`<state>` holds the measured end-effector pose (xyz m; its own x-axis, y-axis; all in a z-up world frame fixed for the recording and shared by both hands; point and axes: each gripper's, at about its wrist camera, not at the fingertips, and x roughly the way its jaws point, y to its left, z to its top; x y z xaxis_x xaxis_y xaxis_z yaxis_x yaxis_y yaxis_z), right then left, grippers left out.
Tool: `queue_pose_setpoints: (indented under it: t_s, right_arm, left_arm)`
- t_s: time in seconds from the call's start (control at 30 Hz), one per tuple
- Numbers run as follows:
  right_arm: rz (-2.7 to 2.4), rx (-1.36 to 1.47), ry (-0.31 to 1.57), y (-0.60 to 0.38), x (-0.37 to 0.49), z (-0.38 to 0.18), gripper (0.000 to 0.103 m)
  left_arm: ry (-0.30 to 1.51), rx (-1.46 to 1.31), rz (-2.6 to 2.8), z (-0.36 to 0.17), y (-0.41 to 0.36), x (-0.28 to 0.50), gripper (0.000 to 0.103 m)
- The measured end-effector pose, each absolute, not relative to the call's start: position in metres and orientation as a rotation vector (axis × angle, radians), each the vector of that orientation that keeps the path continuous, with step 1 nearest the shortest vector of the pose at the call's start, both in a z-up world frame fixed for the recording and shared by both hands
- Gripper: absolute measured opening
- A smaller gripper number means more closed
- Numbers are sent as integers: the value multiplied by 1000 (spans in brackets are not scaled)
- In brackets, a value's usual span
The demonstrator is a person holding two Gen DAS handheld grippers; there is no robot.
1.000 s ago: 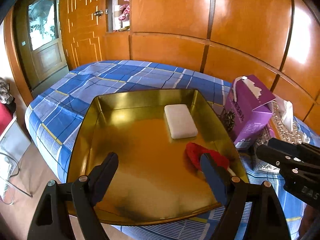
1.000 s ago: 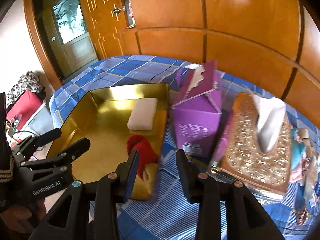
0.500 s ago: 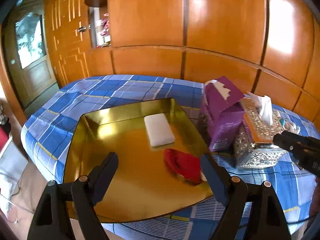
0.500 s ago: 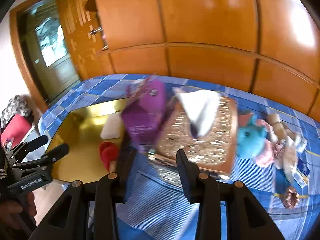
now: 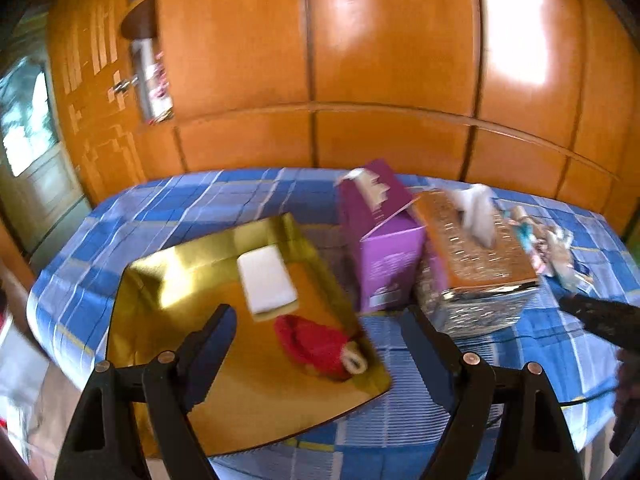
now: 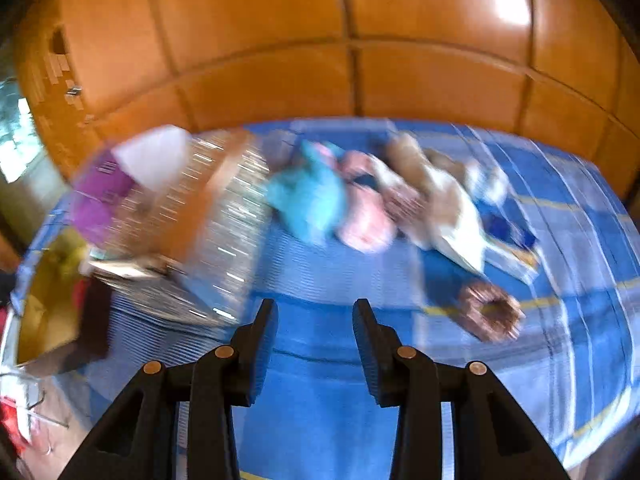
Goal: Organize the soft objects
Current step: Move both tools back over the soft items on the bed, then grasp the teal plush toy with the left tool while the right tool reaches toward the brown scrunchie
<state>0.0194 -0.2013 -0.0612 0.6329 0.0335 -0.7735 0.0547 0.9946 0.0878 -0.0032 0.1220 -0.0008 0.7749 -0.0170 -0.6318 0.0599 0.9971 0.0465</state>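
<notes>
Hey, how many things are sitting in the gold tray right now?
2. A white pad lies toward the gold tray's far side, and a red soft item lies nearer, by its right edge. Nothing else shows inside.

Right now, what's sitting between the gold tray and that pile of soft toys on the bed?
Two boxes: the purple carton beside the gold tray, then the glittery tissue box, with the soft toys beyond it. The left wrist view shows this best.
</notes>
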Motion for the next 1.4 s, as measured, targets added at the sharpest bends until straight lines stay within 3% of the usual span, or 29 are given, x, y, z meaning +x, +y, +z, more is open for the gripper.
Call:
queue_pose_setpoints:
  t_s: [0.4,0.57,0.73,0.97,1.03,1.1,1.4]
  right_arm:
    - [-136,196,1009,-256,0,-113,39]
    - [-116,184,997,-255,0,-115,43]
    - [-102,206,987,-258,-3,-116,43]
    - [-87,246,985,-264,2,-117,43]
    - [-83,253,986,-265,2,-116,43]
    - [-78,261,985,-266,2,-116,43]
    - [-74,299,971,-272,0,-115,43]
  left_arm:
    - [607,221,-364,50,38,29,84]
    - [645,313,-509,55,-22,57,77]
    - [731,438,-603,40,-96,93,62]
    - [977,512,-591,-14,-166,155,55]
    - [1021,549,-553,-30,-174,165,45]
    - [1061,562,-540,-41,-180,172,5]
    - [998,422,-763,-27,-179,141,3]
